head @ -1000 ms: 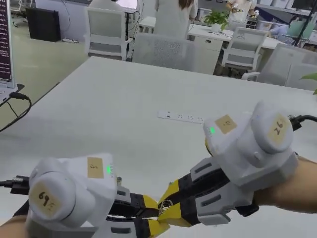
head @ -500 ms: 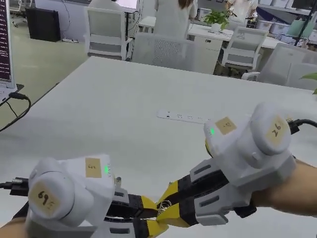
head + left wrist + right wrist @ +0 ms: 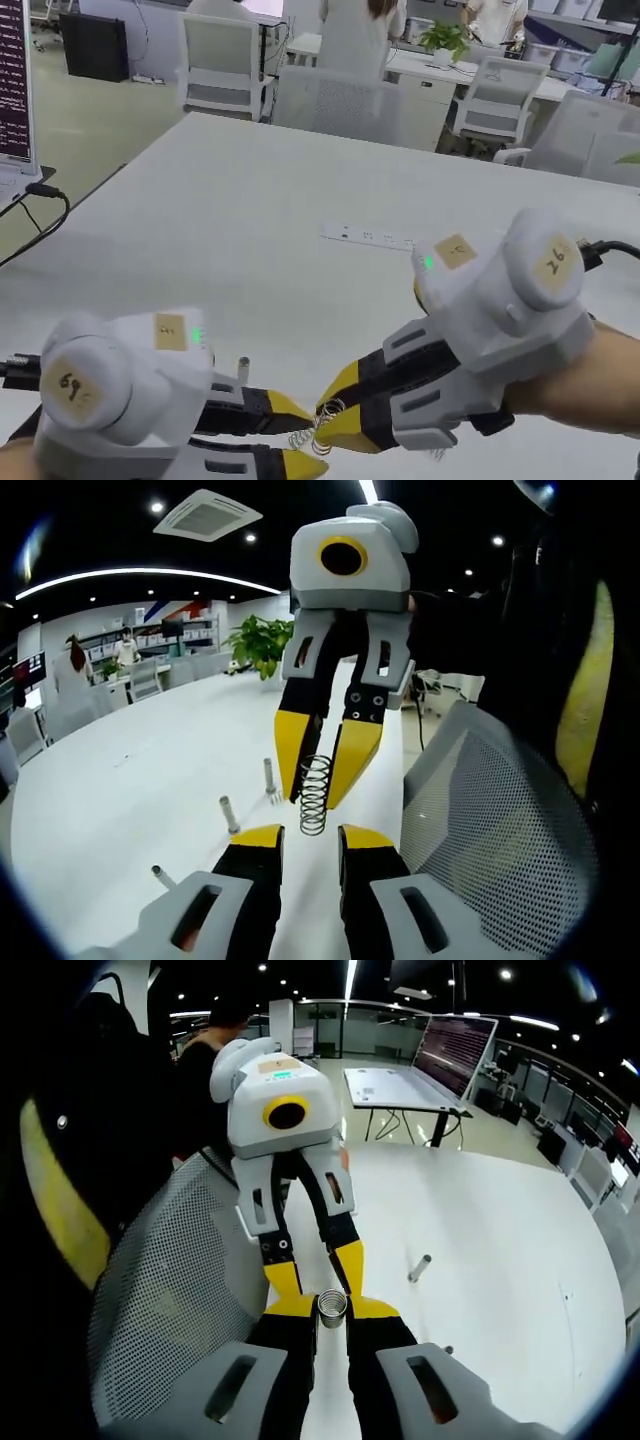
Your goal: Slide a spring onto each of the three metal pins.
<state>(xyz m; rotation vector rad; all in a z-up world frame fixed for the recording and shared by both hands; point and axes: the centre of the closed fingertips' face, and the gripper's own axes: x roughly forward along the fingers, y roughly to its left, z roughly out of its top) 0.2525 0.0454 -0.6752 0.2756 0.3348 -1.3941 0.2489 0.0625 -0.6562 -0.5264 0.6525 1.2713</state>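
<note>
The left tool [image 3: 300, 437] is easing back from a moment ago, jaws apart and empty. The spring [image 3: 311, 431] is hanging just off its tips, pinched by the right tool's [image 3: 328, 410] closed jaws; beyond, three pins [image 3: 229, 814] are standing on the desk [image 3: 250, 230]

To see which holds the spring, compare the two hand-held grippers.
The right hand-held gripper is shut on the spring; the left hand-held gripper is open, gripping nothing. In the head view the right one appears higher than the left one. Both have yellow-tipped jaws and face each other.
</note>
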